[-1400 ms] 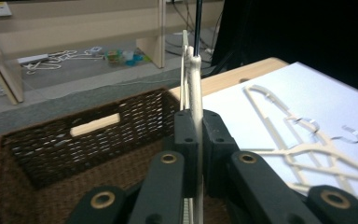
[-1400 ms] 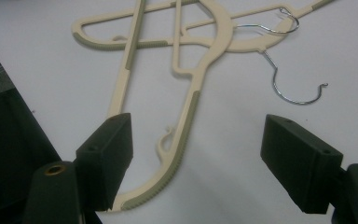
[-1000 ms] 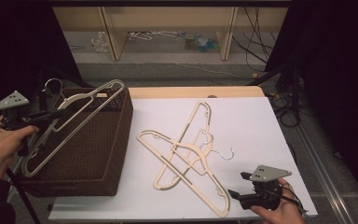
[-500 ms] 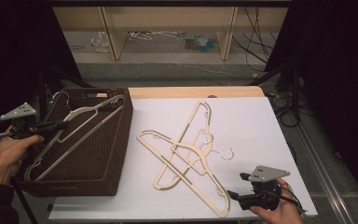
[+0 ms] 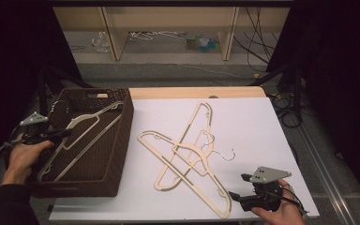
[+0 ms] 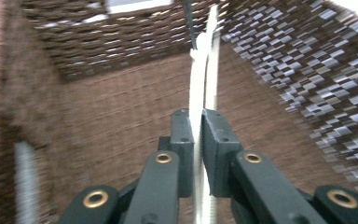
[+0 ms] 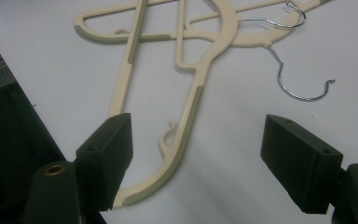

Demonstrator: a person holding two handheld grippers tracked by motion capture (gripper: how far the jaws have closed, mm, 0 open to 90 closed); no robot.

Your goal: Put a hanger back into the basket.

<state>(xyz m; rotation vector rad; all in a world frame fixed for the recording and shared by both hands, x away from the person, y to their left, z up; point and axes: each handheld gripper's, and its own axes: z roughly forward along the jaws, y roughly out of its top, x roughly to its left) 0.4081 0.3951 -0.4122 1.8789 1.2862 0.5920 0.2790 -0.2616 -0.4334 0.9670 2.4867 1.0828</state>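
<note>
The cream hanger now lies slanting inside the brown wicker basket, its hook end toward the basket's far left corner and its long bar running along the basket's right wall; that slant looks like the only way so wide a frame fits between the walls. The left gripper hangs over the basket's left rim and pinches one thin arm of the hanger: in the left gripper view the two black jaws sit pressed against the cream strip from both sides. They have just eased a shade wider, yet the strip is between them and the pads touch it, so I judge the hanger not yet let go. Holding it by the edge of an arm rather than the hook keeps the flat frame from swinging as it goes down between the walls. On the white table top, to the right of the basket, two more hangers lie crossed over each other, their wire hooks tangled near the middle. The right gripper rests well to the right of the basket at the near edge of the table, jaws spread wide with nothing between them, pointed at the lower end of the nearest hanger, probably ready to pick it up next.
</note>
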